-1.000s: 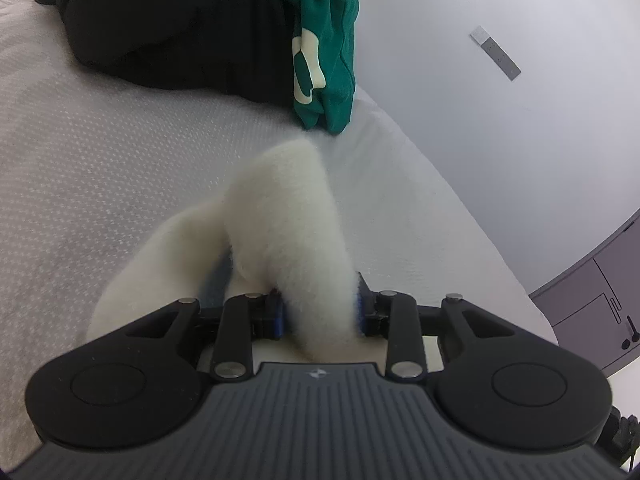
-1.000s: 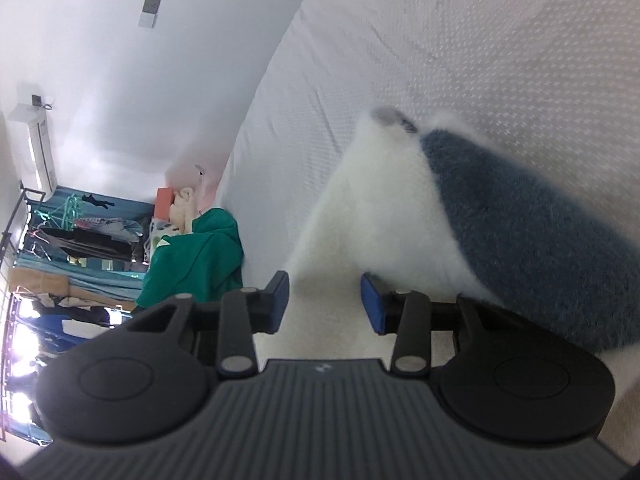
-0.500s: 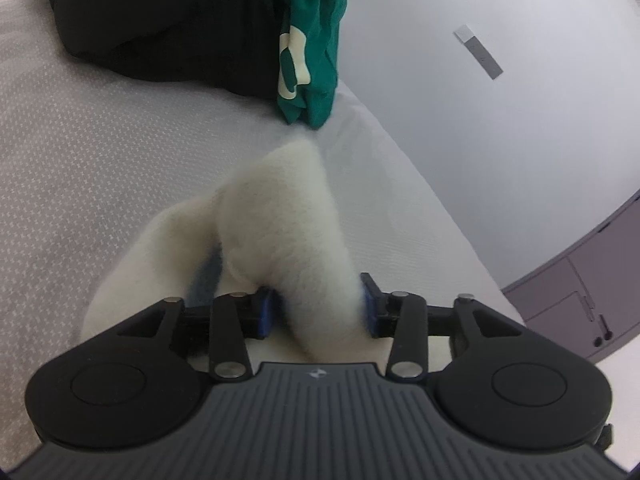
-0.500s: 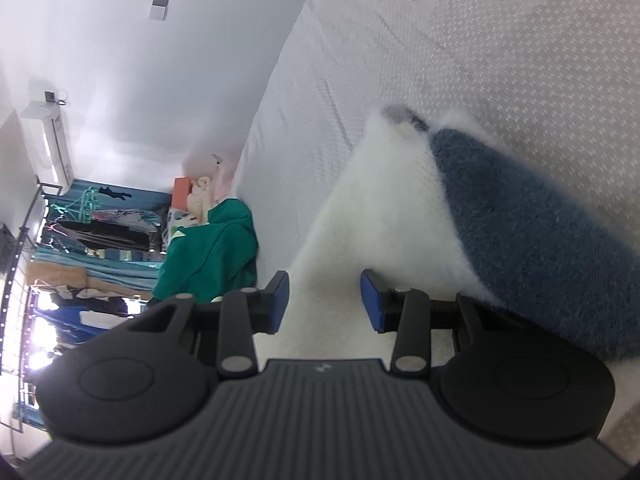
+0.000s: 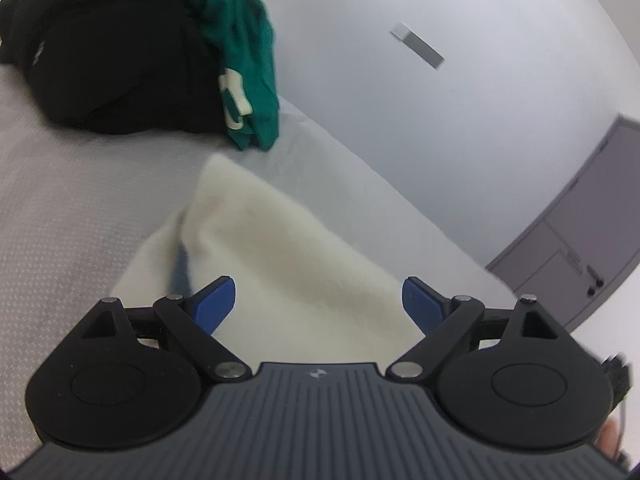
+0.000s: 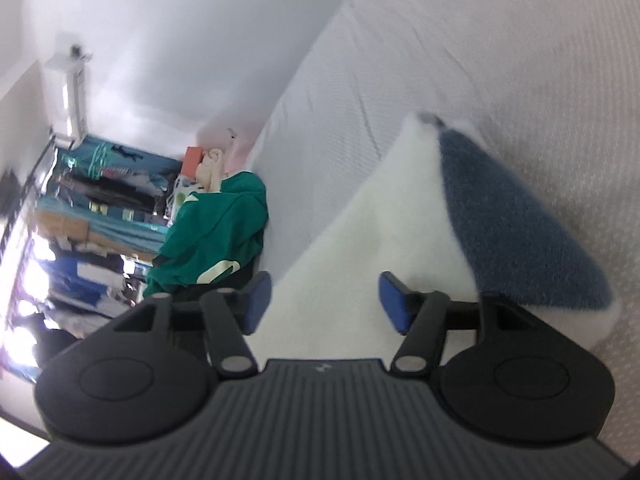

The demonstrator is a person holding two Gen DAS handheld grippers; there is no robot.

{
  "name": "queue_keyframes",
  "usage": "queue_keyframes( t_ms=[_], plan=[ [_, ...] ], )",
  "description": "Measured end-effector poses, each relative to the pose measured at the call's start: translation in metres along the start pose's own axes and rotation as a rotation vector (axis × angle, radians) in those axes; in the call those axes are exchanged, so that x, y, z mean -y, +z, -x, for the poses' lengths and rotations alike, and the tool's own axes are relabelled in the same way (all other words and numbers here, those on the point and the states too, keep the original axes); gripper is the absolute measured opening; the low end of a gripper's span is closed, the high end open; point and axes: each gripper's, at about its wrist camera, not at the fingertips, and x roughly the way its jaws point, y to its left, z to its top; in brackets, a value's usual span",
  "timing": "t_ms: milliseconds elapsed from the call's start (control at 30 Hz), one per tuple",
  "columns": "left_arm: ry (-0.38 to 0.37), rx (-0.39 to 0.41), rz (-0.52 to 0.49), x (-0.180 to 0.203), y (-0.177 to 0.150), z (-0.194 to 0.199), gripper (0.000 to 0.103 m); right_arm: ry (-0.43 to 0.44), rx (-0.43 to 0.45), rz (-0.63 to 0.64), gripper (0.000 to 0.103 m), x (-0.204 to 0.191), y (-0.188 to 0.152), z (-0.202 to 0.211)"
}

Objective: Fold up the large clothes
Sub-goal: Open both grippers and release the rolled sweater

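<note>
Fleece garment (image 5: 288, 248), cream-white with a blue-grey panel (image 6: 516, 224): laid on the bed (image 5: 60, 208), near the edge by the white wall (image 5: 440, 128); seen below and ahead of both grippers; Left gripper (image 5: 318, 300): jaws opening and spread wide; no fabric is pressed by the blue pads (image 5: 214, 304); Right gripper (image 6: 324, 300): jaws opening, set apart above the cream fleece; nothing is clamped; Black garment (image 5: 112, 52) and green garment (image 5: 248, 68): heaped together at the far end of the bed; Clothes rack (image 6: 92, 208): glimpsed beyond the bed in the right wrist view.
</note>
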Motion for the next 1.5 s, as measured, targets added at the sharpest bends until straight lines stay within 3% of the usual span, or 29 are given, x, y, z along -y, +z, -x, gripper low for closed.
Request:
queue_keyframes(
  t_ms=[133, 333, 533, 700, 1000, 1500],
  plan=[
    [0.021, -0.01, -0.094, 0.014, -0.005, -0.017, 0.092, -0.064, 0.052, 0.193, 0.07, -0.024, -0.009, 0.006],
    [0.099, -0.015, -0.237, 0.03, -0.012, -0.054, 0.092, -0.087, 0.022, 0.447, 0.069, -0.054, -0.034, -0.018],
    [0.187, -0.057, -0.329, 0.027, -0.021, -0.081, 0.092, -0.25, 0.042, 0.705, 0.065, -0.069, -0.053, -0.06],
    [0.225, -0.092, -0.356, 0.026, -0.022, -0.098, 0.092, -0.302, 0.034, 0.725, 0.064, -0.061, -0.046, -0.098],
    [0.221, -0.103, -0.317, 0.017, -0.016, -0.114, 0.092, -0.303, 0.062, 0.751, 0.064, -0.05, -0.039, -0.129],
    [0.178, -0.014, -0.246, 0.038, -0.034, -0.017, 0.092, -0.271, 0.109, 0.693, 0.066, -0.075, -0.084, -0.047]
  ],
)
